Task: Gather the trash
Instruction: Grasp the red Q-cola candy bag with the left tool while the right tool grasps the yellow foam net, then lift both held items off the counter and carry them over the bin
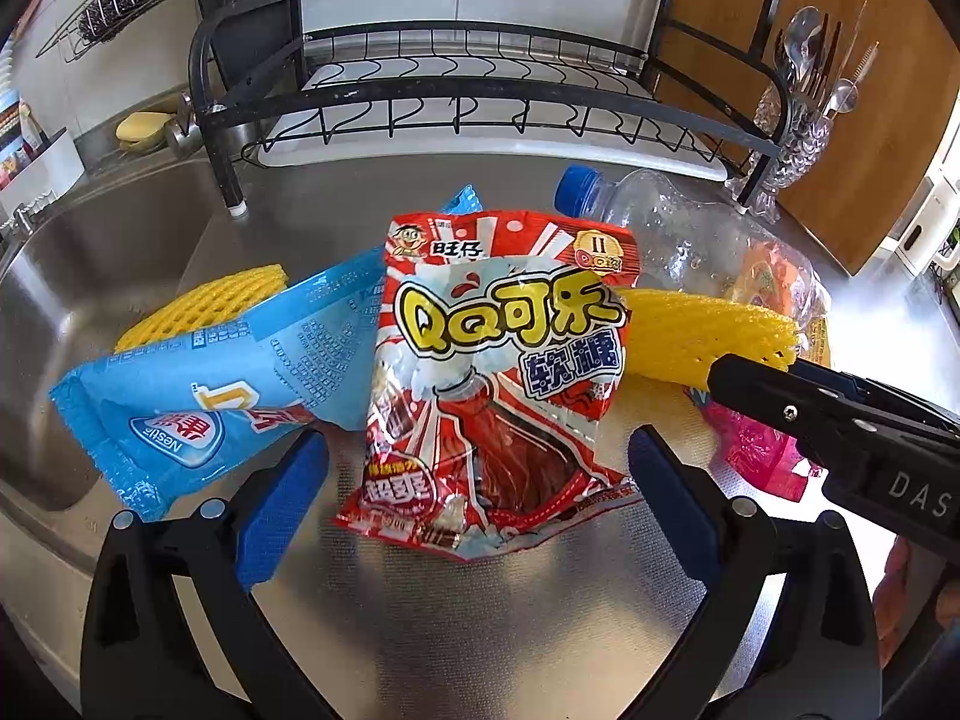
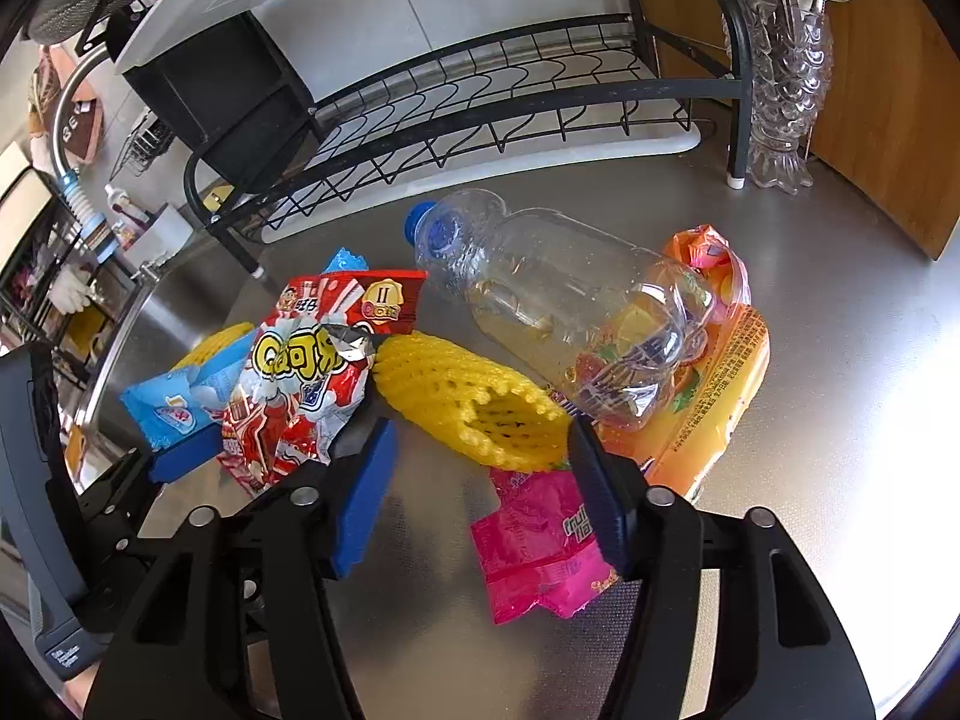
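Trash lies on the steel counter. A red QQ cola candy bag (image 1: 498,372) (image 2: 300,384) lies between the open fingers of my left gripper (image 1: 480,492). A blue Nestle wrapper (image 1: 198,396) (image 2: 180,402) lies to its left over a yellow foam net (image 1: 204,306). A second yellow foam net (image 1: 702,330) (image 2: 474,402), a clear bottle with a blue cap (image 1: 678,234) (image 2: 564,306), an orange bag (image 2: 720,378) and a pink wrapper (image 2: 540,546) (image 1: 756,456) lie to the right. My right gripper (image 2: 486,498) is open over the net and the pink wrapper.
A black dish rack (image 1: 480,96) (image 2: 480,96) stands behind the trash. The sink (image 1: 102,276) is at the left. A glass fish vase with cutlery (image 1: 804,120) (image 2: 786,78) and a wooden board (image 2: 888,90) stand at the right.
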### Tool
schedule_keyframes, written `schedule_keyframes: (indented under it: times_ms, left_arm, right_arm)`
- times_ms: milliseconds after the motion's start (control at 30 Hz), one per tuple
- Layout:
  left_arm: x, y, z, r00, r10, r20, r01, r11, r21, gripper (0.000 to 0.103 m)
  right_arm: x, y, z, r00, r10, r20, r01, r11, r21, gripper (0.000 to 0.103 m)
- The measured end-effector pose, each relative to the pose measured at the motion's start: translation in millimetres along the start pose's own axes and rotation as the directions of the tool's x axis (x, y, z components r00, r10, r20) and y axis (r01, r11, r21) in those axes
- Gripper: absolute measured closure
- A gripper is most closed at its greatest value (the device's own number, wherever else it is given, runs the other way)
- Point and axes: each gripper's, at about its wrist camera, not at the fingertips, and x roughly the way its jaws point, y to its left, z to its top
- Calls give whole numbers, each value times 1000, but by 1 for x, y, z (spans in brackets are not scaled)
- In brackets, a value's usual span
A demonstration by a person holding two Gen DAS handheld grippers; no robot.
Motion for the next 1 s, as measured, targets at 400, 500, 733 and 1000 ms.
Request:
schedule_keyframes:
  times_ms: [400,500,733,1000]
  left_arm:
    - [0,3,-5,1000,-14,1,14,1000,-5,40]
    - [-8,4,-5,1000,-7,16,7,1000,-9,56]
    - [-19,-3,-9,1000,16,12,-16,1000,19,71]
    - [-40,-8,-20,1000,15,20,-15,999,32,95]
  right_arm:
    - [8,0,-1,1000,2,-3,-2,1000,-7,91]
    - [5,0,-3,1000,8,2,-8,1000,-6,96]
    - [-16,9,-7,999,12,31,-11,1000,-26,97]
    - [-45,17,-13,997,26,68,-24,999,-39,97]
